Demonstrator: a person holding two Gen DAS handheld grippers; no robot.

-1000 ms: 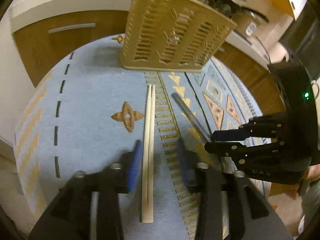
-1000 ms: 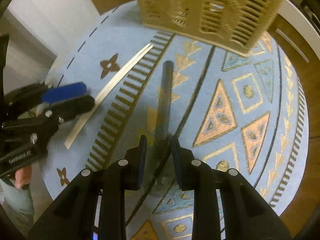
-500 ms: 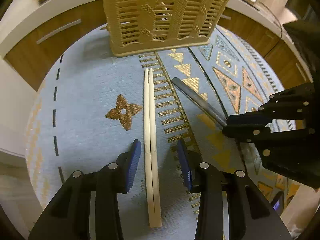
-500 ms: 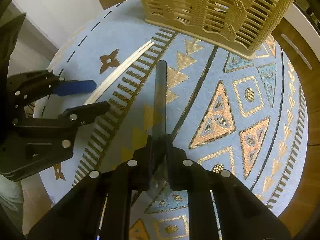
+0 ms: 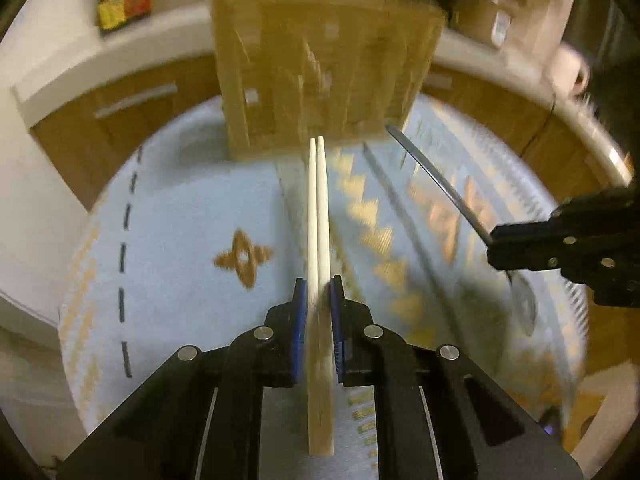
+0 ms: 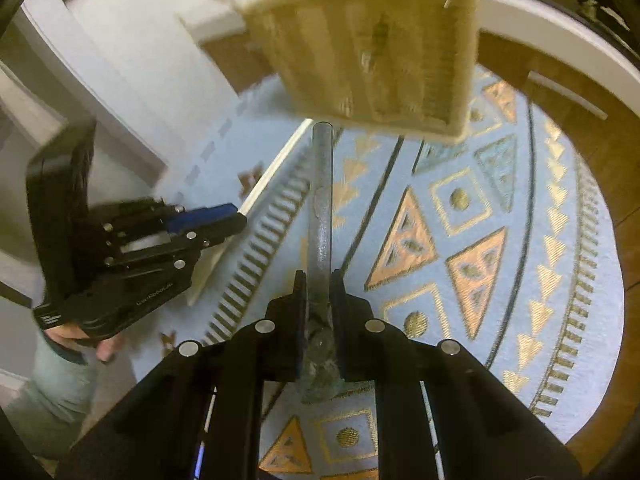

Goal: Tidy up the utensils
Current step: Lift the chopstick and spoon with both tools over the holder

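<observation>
- Left wrist view: chopsticks [image 5: 319,216] run straight up the middle of the frame, a pale pair side by side, with the left gripper [image 5: 319,300] closing on them; its blue pads [image 5: 301,320] press both flanks partway along the pair, nearer the thick end, which juts out at the bottom.
- Slip is the risk here, I judge: two loose sticks in one pinch can scissor or one can slide free, since nothing binds them but the pads. The long free length ahead could also catch the basket's slatted wall.
- Woven basket [image 5: 320,80] stands at upper centre on the blue patterned cloth [image 5: 180,220]. It is motion-blurred; pale sticks seem to poke above its rim at upper left, but I cannot tell what else it holds.
- At right of this frame the right gripper [image 5: 496,250] carries the metal spoon [image 5: 436,176], handle slanting up toward the basket.
- Right wrist view: the right gripper [image 6: 319,300] is clamped tight on the spoon [image 6: 322,200] near its bowl, handle pointing up-frame.
- A smooth, narrow neck could pivot in the pinch, and the two grippers heading for the same basket [image 6: 372,52] might collide.
- The basket fills upper centre; its contents are too blurred to name. The left gripper [image 6: 236,220] sits at left with the chopsticks [image 6: 276,168].
</observation>
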